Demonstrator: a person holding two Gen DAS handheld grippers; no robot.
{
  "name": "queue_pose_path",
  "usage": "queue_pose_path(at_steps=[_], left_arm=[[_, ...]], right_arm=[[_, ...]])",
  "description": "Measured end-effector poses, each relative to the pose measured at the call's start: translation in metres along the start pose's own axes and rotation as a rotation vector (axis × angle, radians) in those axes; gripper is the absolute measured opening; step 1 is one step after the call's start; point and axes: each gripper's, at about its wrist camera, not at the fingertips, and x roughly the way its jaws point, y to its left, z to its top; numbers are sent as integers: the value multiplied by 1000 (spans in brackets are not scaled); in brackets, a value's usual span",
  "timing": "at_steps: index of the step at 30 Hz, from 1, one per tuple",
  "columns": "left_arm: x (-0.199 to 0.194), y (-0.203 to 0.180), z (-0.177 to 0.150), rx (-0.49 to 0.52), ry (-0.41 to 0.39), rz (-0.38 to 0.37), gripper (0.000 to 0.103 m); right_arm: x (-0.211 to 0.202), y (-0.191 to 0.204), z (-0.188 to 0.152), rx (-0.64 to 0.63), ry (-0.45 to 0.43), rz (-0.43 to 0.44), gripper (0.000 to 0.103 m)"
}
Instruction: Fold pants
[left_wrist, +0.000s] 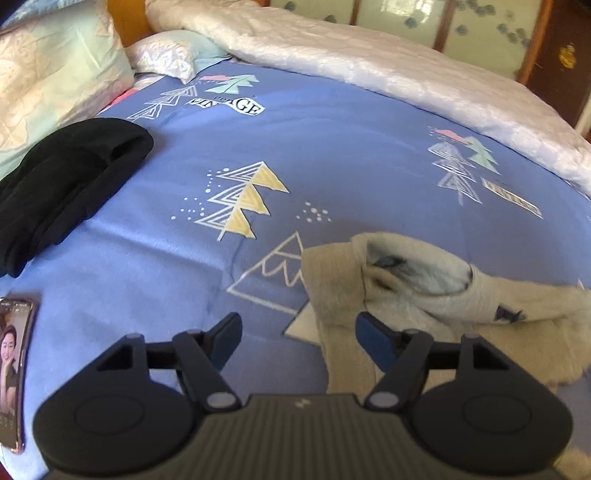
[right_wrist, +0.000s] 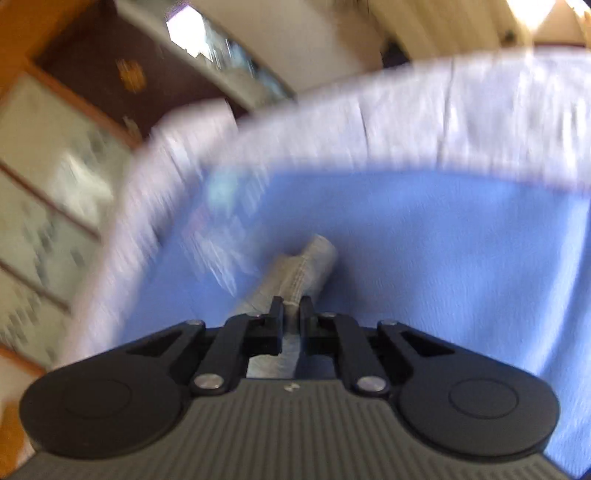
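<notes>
Clamping a pale stitched pants (right_wrist: 300, 274) hem, right gripper (right_wrist: 291, 308) above the blue bedspread (right_wrist: 443, 240); left gripper (left_wrist: 297, 334) gaping wide, empty, over the same bedspread beside beige pants.

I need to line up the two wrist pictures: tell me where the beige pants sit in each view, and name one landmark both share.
Left wrist: the beige pants lie crumpled at lower right on the bed, just beyond the open left gripper.
Right wrist: a seamed strip of the pants runs up from centre, clamped in the right gripper; the picture is blurred.
Shared landmark: the blue bedspread, edged by the pale quilt.
</notes>
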Motion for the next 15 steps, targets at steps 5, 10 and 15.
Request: queue_pose_path(at_steps=[5, 10, 15], left_arm=[[28, -15, 9, 4, 27, -4, 70], [34, -20, 9, 11, 35, -16, 71], [28, -19, 17, 25, 8, -54, 68]], right_arm=[[0, -12, 9, -168, -44, -325, 21], [-34, -31, 18, -53, -121, -286, 41], [-46, 6, 7, -116, -13, -105, 40]])
